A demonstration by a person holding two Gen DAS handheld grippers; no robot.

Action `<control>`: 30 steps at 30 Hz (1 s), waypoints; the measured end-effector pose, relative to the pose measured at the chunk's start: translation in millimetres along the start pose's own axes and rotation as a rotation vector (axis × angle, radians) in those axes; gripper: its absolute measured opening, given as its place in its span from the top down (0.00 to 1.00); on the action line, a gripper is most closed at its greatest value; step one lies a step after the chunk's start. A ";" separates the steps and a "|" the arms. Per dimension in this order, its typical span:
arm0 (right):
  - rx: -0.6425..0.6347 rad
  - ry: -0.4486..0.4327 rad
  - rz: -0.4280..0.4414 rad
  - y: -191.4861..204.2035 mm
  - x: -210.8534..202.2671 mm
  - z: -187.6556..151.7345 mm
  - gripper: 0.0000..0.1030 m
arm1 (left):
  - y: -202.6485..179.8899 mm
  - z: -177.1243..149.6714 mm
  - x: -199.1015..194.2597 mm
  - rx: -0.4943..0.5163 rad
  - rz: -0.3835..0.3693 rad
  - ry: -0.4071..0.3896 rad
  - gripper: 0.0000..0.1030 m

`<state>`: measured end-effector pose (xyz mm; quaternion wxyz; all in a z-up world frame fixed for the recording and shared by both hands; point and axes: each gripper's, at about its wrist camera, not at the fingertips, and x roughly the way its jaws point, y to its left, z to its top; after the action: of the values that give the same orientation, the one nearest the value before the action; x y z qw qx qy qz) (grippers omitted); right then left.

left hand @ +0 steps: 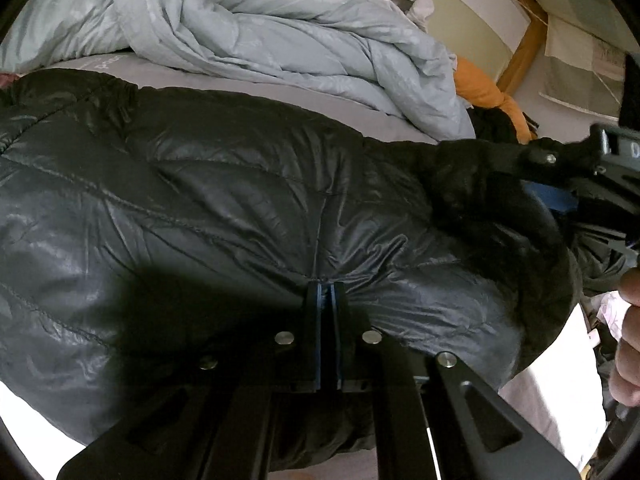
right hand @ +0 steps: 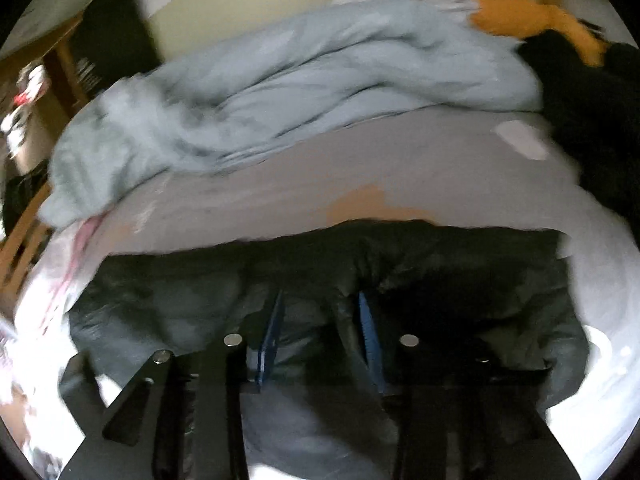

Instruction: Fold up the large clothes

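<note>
A large shiny black puffer jacket (left hand: pixel 200 200) lies spread across a grey bed sheet (left hand: pixel 288 94). My left gripper (left hand: pixel 326 286) is shut on a pinch of its quilted cloth, and creases fan out from the fingertips. At the right edge of the left wrist view, my right gripper (left hand: pixel 540 180) grips the jacket's dark fuzzy end and holds it raised. In the blurred right wrist view, a thick fold of the jacket (right hand: pixel 460 280) fills the gap between the blue pads (right hand: pixel 366 328) of the right gripper (right hand: pixel 320 312).
A crumpled light blue duvet (left hand: pixel 280 40) is heaped along the far side of the bed. An orange garment (left hand: pixel 480 88) and dark clothes lie by the wooden frame (left hand: pixel 520 52). A person's hand (left hand: pixel 628 320) shows at the right edge.
</note>
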<state>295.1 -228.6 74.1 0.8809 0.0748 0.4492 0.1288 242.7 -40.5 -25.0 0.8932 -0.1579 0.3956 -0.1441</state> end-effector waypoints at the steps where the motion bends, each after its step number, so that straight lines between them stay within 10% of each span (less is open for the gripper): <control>1: -0.013 0.026 -0.003 6.7 4.8 0.2 0.66 | 0.6 0.3 0.3 -0.001 -0.001 -0.001 0.94; 4: -0.030 0.005 -0.056 21.0 4.6 2.7 0.75 | 4.8 -2.6 -3.0 -0.011 -0.013 -0.002 0.94; 10: 0.005 -0.362 -0.115 24.7 -77.2 14.3 0.76 | 3.6 -2.6 -3.4 -0.002 -0.009 -0.006 0.94; 13: -0.054 -0.131 0.047 38.7 -53.4 25.3 0.79 | 6.9 -1.9 -3.5 -0.014 -0.024 -0.006 0.94; 23: -0.094 0.305 -0.072 67.8 83.2 -16.7 0.93 | 11.9 -1.7 -4.3 -0.038 -0.050 -0.002 0.94; 30: -0.076 0.318 -0.081 63.4 112.0 1.4 0.97 | 19.4 -0.5 -1.7 -0.088 -0.090 0.021 0.94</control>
<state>349.1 -135.1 4.1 0.8054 0.0018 0.5804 0.1205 243.8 -22.3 -31.9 0.8739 -0.2133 0.4032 -0.1679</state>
